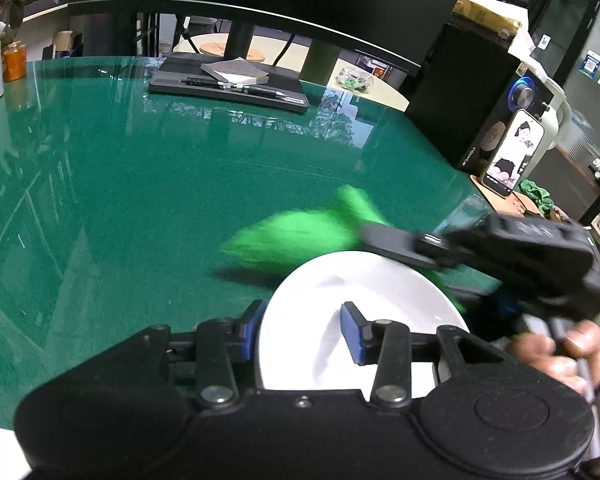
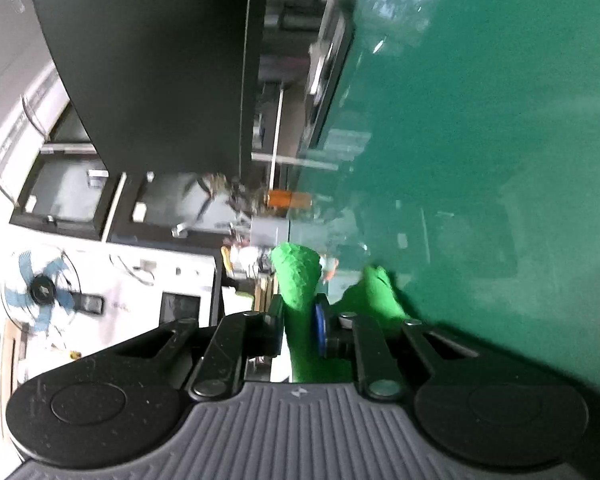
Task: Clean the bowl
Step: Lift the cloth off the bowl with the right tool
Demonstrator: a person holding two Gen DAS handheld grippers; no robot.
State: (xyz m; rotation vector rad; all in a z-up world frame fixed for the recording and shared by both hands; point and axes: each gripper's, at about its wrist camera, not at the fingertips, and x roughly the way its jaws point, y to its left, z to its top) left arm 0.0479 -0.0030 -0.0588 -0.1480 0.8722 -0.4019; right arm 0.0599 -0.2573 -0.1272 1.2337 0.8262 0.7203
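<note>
our left gripper point(image 1: 302, 330) holds the white bowl point(image 1: 364, 304) by its rim, one blue pad outside the wall and one inside, the bowl sitting just ahead of it on the green tabletop point(image 1: 140, 184); our right gripper point(image 2: 298, 326) is clamped narrow on a green cloth point(image 2: 300, 280), which sticks out ahead past its fingers. seen from the left gripper, the cloth is blurred, just beyond the bowl's far rim; a hand point(image 1: 568, 356) grips the right gripper's handle.

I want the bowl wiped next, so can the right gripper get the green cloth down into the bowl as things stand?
Probably yes: the right gripper holds the green cloth at the bowl's far rim, whose inside lies open.
</note>
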